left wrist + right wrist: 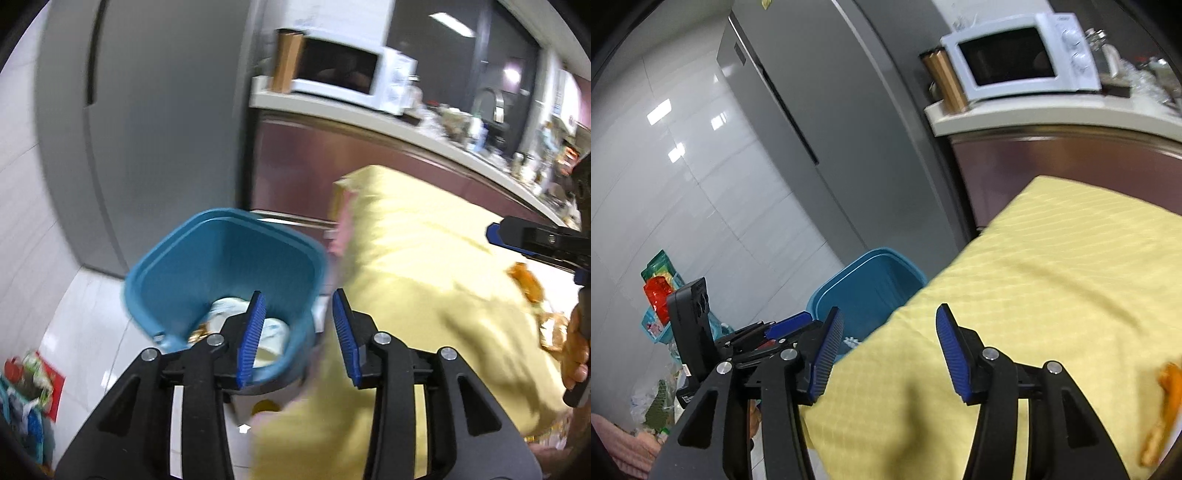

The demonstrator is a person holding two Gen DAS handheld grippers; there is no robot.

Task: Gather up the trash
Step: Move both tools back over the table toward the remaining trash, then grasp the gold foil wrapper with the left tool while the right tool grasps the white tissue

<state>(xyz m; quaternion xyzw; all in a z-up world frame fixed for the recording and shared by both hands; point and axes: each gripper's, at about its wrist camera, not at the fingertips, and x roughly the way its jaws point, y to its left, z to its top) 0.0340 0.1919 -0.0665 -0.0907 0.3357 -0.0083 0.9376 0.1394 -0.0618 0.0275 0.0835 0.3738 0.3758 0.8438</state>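
A blue plastic bin (221, 266) stands on the white floor beside a table draped in a yellow cloth (424, 258). White crumpled paper and a small golden wrapper lie in its bottom (229, 310). My left gripper (299, 317) hovers over the bin's near rim, open, with nothing between its blue pads. My right gripper (888, 332) is open and empty above the yellow cloth (1052, 280), and the bin (868, 284) shows past the table's edge. Orange and golden wrappers (528, 284) lie on the cloth at the right. The right gripper (517, 236) also reaches in at the left wrist view's right edge.
A grey fridge (147, 110) stands behind the bin. A counter holds a white microwave (1023, 59) and clutter. Bags and packets (659, 291) are piled on the floor at the left. A person's hand (576, 347) grips the right tool.
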